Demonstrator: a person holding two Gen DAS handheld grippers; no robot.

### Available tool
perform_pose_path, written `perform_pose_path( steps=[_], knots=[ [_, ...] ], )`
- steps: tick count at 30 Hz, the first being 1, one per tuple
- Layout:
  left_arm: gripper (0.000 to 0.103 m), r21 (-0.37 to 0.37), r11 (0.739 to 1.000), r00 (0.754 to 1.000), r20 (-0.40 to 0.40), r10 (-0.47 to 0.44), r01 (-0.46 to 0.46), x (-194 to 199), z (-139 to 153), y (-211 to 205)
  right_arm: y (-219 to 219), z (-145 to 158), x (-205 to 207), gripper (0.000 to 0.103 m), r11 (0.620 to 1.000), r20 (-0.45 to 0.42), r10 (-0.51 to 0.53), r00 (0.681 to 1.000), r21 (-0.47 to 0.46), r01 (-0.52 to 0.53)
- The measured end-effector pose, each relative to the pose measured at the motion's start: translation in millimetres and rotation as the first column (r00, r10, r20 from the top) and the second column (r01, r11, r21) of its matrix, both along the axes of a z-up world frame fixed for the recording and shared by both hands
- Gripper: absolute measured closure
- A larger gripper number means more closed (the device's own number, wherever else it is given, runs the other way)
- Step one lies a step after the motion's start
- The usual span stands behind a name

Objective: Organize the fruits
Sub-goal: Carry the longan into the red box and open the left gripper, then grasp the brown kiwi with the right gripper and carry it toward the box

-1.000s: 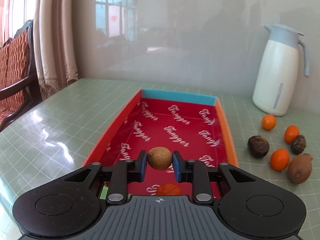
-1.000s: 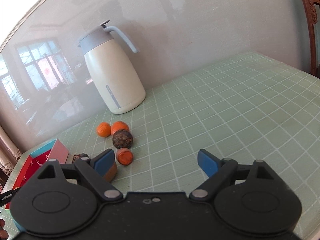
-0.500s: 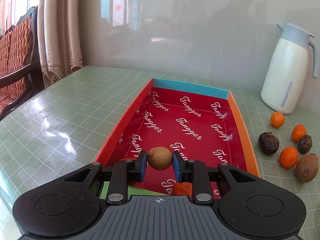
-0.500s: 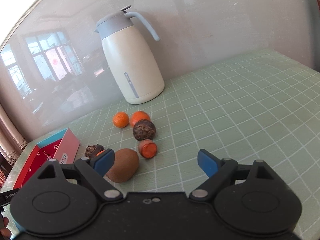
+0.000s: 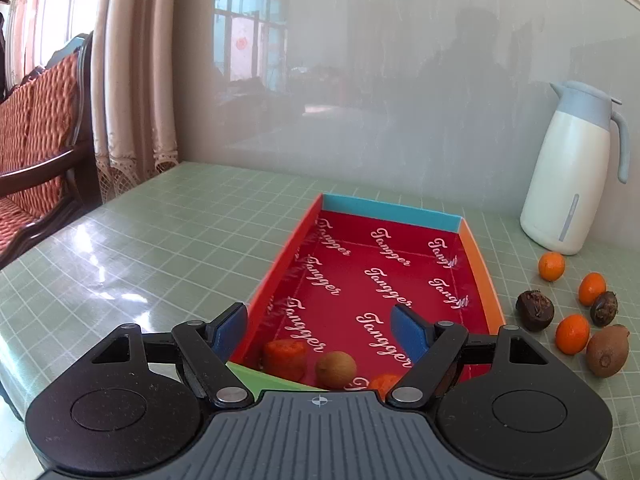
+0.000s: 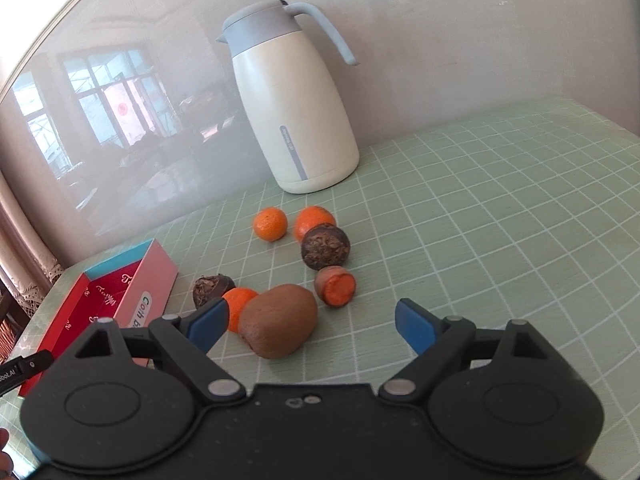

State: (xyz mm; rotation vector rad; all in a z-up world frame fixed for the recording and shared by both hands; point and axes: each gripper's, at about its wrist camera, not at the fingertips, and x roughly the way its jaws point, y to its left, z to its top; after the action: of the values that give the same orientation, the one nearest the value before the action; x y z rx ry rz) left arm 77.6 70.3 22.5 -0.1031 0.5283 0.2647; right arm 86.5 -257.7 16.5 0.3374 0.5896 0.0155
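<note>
A red box (image 5: 476,264) lies open on the green table. In its near end rest a small brown fruit (image 5: 335,369), an orange-red piece (image 5: 285,356) and another orange fruit (image 5: 382,383). My left gripper (image 5: 318,322) hangs over that end, its jaws opening, with nothing pressed between the pads. To the box's right lie a kiwi (image 5: 608,351), small oranges (image 5: 573,334) and dark round fruits (image 5: 535,307). In the right wrist view my right gripper (image 6: 310,326) stands open just before the kiwi (image 6: 279,325), which sits nearer its left finger without contact. A cut orange piece (image 6: 336,290) lies behind it.
A white jug with a grey lid (image 6: 292,96) stands at the back against the glossy wall. A wooden chair (image 5: 40,128) and curtains stand off the table's left side. The box (image 6: 148,288) shows at the left in the right wrist view.
The left gripper let go of the small brown fruit, which now lies in the box's near end, and drew back a little. The right gripper moved closer to the kiwi and the fruit cluster.
</note>
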Motion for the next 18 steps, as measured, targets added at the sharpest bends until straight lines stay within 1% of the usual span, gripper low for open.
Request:
perform_pose_path(
  steps=[5,10,15,18],
  knots=[
    [0.025,-0.011,1.000,1.000,0.020,0.010,-0.010,-12,4,10,11,-3,5,0.013,1.000,-0.008,0.019,1.000,-0.005,-0.019],
    [0.025,-0.001,0.999,0.999,0.028,0.033,-0.033,-27,4,22,22,-5,12,0.013,0.999,-0.017,0.032,0.999,-0.012,-0.032],
    [0.024,-0.001,0.997,0.997,0.030,0.077,-0.077,-38,1,37,27,-7,17,0.013,1.000,-0.019,0.016,1.000,-0.020,-0.016],
    [0.023,0.002,0.995,0.994,0.037,0.100,-0.100,-44,1,45,29,-9,21,0.015,1.000,-0.030,0.003,1.000,-0.026,-0.004]
  ],
)
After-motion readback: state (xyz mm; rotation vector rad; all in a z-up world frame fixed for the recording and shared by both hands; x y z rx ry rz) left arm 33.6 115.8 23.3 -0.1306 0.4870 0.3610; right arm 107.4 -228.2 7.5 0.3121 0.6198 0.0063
